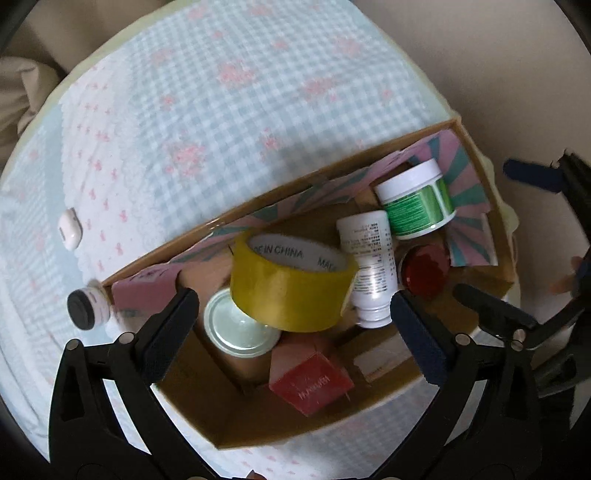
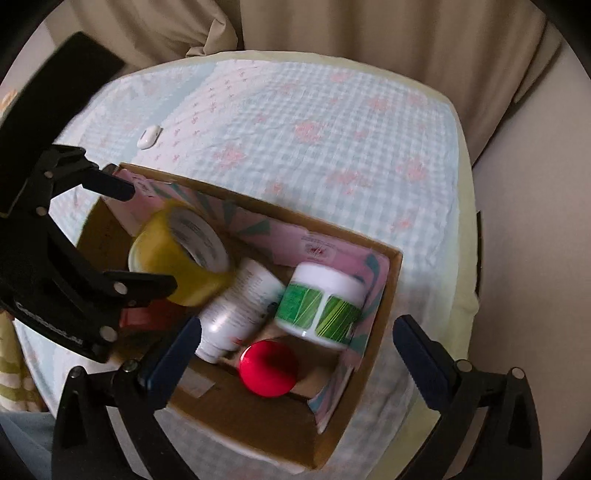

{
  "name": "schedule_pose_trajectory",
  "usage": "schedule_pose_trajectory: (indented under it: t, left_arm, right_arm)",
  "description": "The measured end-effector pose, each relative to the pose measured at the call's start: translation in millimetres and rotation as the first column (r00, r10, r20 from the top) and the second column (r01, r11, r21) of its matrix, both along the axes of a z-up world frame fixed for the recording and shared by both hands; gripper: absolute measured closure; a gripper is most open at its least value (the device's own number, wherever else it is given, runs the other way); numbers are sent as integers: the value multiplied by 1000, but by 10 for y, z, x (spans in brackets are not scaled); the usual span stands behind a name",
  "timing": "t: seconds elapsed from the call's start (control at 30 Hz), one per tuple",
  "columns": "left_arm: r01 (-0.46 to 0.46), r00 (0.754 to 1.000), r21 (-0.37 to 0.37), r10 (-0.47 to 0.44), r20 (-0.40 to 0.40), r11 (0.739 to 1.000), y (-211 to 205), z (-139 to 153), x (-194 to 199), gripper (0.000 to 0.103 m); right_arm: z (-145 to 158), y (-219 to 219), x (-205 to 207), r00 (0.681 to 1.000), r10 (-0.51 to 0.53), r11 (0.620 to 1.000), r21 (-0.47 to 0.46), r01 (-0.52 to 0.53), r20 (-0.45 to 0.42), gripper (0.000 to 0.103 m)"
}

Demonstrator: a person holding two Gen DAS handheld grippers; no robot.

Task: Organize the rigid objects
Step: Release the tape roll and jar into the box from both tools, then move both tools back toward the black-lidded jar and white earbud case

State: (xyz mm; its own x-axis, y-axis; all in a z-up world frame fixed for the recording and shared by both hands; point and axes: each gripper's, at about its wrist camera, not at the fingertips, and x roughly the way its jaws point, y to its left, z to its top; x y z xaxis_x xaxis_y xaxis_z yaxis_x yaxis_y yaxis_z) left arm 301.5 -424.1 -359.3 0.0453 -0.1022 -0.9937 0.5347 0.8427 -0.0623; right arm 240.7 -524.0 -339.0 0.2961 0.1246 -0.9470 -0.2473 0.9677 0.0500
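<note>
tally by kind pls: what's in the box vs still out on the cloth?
In the cardboard box:
Tape rolls: 1, yellow
Bottles: 1, white
Jars: 2, green label, red lid
Tins: 1, silver top
Small boxes: 1, red

On the cloth:
Jars: 1, black lid
Small white case: 1

Total: 8

A blue-and-white checked cloth with pink flowers (image 1: 229, 122) covered the round worktop, and beige fabric drapes (image 2: 332, 33) hung just behind its far edge.
</note>
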Motion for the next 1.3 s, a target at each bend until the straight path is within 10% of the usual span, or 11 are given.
schedule_pose_trajectory:
  t: [0.77, 1.3]
  left_arm:
    - [-36, 991, -68, 44, 127, 997, 349, 942, -485, 0]
    - [-131, 931, -161, 177, 320, 978, 1881, 1995, -1121, 0]
  right_arm:
    - [705, 163, -390, 994, -73, 996, -42, 76, 76, 0]
    - [1739, 1238, -587, 977, -70, 996, -45, 81, 201, 0]
